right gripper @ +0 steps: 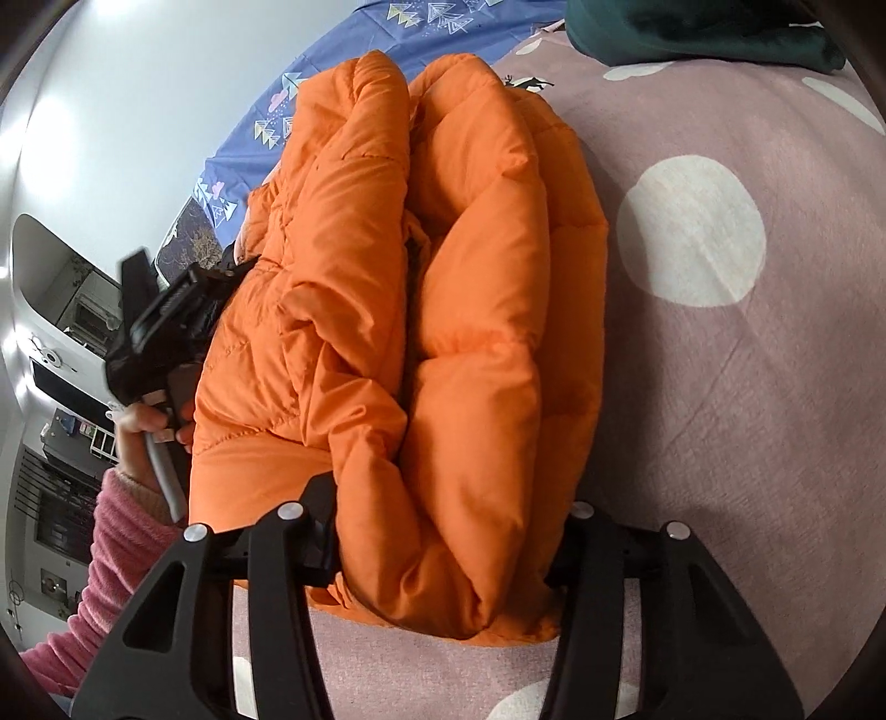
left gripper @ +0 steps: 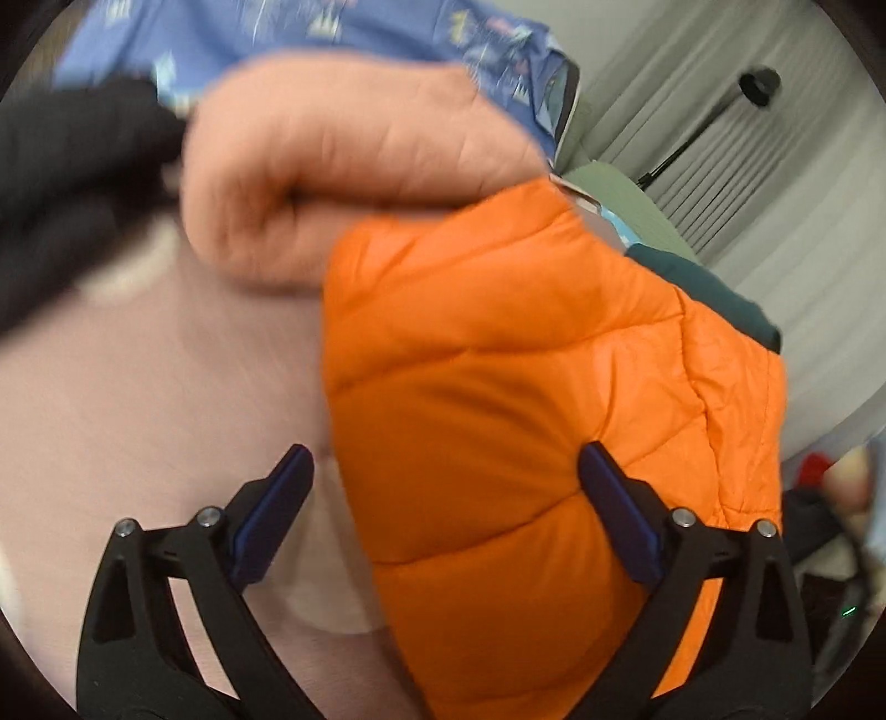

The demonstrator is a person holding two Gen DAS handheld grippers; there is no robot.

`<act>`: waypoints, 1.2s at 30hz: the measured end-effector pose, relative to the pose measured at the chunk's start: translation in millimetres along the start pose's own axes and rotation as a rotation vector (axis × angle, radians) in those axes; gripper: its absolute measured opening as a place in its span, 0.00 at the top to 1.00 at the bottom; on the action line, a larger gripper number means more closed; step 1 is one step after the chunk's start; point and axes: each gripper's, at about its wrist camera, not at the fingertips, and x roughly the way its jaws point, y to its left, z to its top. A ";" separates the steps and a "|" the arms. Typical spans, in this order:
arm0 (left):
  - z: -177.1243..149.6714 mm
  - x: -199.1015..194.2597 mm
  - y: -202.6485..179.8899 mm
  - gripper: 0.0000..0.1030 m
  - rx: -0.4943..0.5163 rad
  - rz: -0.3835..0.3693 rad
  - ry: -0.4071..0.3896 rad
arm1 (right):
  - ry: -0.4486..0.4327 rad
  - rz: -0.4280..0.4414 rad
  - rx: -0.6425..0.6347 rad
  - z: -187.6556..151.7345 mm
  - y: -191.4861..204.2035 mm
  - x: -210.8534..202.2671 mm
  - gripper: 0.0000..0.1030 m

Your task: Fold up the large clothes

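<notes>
Left wrist view: the left gripper (left gripper: 446, 476) stands with its jaws spread wide, blue pads bare, nothing between them. One pad lies over the orange puffer jacket (left gripper: 526, 387), the other over the pink bedspread (left gripper: 138, 415); whether either touches the fabric cannot be told. A peach-coloured garment (left gripper: 343, 166) lies bunched beyond the jacket's far edge, touching it. A black garment (left gripper: 66, 183) sits to the left, blue patterned bedding (left gripper: 332, 27) behind. The frame is blurred, so fine detail is unreliable.

Right wrist view: the jacket (right gripper: 443, 310) lies on the pink spotted bedspread (right gripper: 747, 387), already doubled lengthwise into a thick roll with two padded lobes meeting along a central seam. The right gripper (right gripper: 448, 548) straddles the near end of this bundle, jaws wide around the bulk; the pads are hidden by fabric, so whether they are pinching it cannot be told. The left gripper (right gripper: 166, 327) appears at the jacket's far side, held by a hand (right gripper: 144, 432) in a pink sleeve. A dark green garment (right gripper: 692, 33) lies at the top edge, well apart.

Assessment: the fold appears well advanced, at the compacting or final doubling stage. The next move calls for the left jaws to close on the jacket's edge while the right secures its end, then both carry the bundle over evenly; the slick padding will likely spring back unless pressed flat.
</notes>
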 end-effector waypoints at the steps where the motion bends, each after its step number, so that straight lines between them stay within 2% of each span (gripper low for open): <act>1: -1.3 5.6 2.8 0.04 -0.019 -0.033 0.013 | 0.001 0.004 0.004 -0.3 -1.4 0.8 0.51; 4: -3.3 13.7 -1.6 0.05 0.014 -0.061 0.010 | 0.002 0.021 0.016 -7.5 -14.0 -3.3 0.51; 6: -3.4 17.1 -8.9 0.11 0.043 -0.062 0.015 | 0.002 0.031 0.025 -7.7 -16.6 -3.0 0.51; 8: -3.0 16.0 -15.3 0.29 0.060 -0.076 0.008 | -0.004 0.033 0.024 -8.4 -16.7 -3.6 0.50; 9: -4.1 12.2 -21.4 0.34 0.085 -0.068 -0.004 | -0.009 0.029 0.021 -9.2 -14.6 -4.3 0.53; 11: -7.1 1.5 -34.2 0.54 0.138 -0.047 -0.030 | -0.035 0.020 0.002 -11.3 -6.9 -6.3 0.61; 13: -8.4 -8.2 -43.7 0.61 0.174 -0.029 -0.053 | -0.067 -0.008 -0.038 -13.1 4.3 -10.4 0.68; 17: -8.7 -29.3 -60.5 0.65 0.225 -0.031 -0.110 | -0.122 -0.055 -0.097 -17.3 24.1 -23.9 0.73; 25: -6.2 -63.3 -75.8 0.66 0.265 -0.069 -0.192 | -0.197 -0.060 -0.168 -26.5 45.4 -48.1 0.74; 32: -5.3 -89.6 -97.7 0.66 0.318 -0.105 -0.233 | -0.259 -0.047 -0.202 -29.1 43.6 -74.0 0.74; 36: 4.6 -91.9 -116.3 0.66 0.376 -0.092 -0.237 | -0.285 -0.052 -0.221 -25.8 40.4 -82.4 0.74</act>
